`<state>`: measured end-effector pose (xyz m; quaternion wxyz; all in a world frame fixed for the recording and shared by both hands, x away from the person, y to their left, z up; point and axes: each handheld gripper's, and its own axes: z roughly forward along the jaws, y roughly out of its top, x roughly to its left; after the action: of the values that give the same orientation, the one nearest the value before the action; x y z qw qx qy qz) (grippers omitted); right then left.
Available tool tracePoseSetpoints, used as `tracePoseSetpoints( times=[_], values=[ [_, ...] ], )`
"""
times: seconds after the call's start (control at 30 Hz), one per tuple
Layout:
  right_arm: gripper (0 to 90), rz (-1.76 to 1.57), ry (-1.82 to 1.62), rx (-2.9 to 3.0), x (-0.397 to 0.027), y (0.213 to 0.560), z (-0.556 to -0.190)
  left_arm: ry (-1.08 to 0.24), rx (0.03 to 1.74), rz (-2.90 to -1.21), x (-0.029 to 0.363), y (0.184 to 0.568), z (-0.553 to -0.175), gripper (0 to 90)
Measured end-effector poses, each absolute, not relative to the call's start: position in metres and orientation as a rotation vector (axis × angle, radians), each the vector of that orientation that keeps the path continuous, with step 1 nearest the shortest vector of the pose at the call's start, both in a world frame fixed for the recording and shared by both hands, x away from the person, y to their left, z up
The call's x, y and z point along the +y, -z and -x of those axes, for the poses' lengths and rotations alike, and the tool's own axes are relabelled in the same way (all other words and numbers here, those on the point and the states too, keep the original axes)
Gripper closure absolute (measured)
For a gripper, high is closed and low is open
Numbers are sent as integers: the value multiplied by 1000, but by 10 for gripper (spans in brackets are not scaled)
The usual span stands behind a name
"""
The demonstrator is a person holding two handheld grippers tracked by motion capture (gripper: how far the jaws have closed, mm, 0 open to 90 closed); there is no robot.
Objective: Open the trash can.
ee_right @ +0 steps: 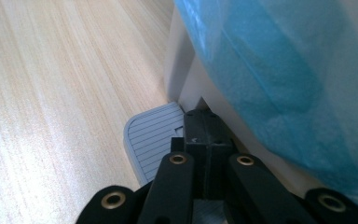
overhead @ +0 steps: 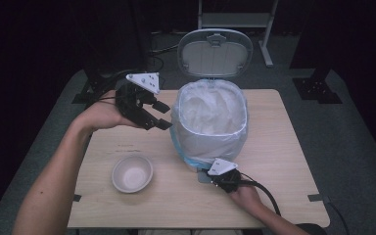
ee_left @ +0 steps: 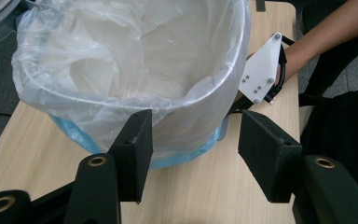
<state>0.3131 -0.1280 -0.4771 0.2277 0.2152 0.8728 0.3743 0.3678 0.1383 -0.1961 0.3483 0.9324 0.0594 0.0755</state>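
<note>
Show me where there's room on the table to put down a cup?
Bare wood lies right of the bin, out to the table edge, and along the near edge beside the bowl. It is crowded at the bin's base, where the right gripper presses the pedal.

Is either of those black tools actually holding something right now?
No. The left tool is open beside the lined bin, empty. The right tool is shut, pressing down on the bin's pedal.

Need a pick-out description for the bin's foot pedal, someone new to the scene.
Start at the wooden table and find the white bin with its plastic liner. At its base, on the person's side, lies the pedal: a flat grey ribbed tab, and the shut right gripper rests on it.
</note>
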Motion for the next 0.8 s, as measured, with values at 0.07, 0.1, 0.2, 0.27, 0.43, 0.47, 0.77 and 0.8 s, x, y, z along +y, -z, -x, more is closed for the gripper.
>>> tracePoseSetpoints(
  times=[0.07,0.1,0.2,0.27,0.43,0.47,0.77,0.8],
  values=[
    [900,-588,-1032,2404,-128,477,-313,-197,153,-2407,140,197,-365,437],
    [900,-588,-1032,2404,-128,477,-313,-197,153,-2407,140,197,-365,434],
    [900,-589,-1030,2404,-128,477,-313,-199,153,-2405,143,200,-363,429],
    [900,-590,-1030,2404,-128,477,-313,-201,155,-2404,147,202,-363,423],
    [900,-573,-1018,2408,-129,477,-314,-208,167,-2392,153,207,-360,387],
    [900,-573,-1018,2408,-129,477,-314,-208,166,-2393,154,207,-359,387],
    [900,-579,-1017,2406,-128,477,-314,-225,217,-2366,173,219,-355,307],
    [900,-577,-1015,2405,-128,477,-314,-228,220,-2366,175,221,-354,294]
  ],
)
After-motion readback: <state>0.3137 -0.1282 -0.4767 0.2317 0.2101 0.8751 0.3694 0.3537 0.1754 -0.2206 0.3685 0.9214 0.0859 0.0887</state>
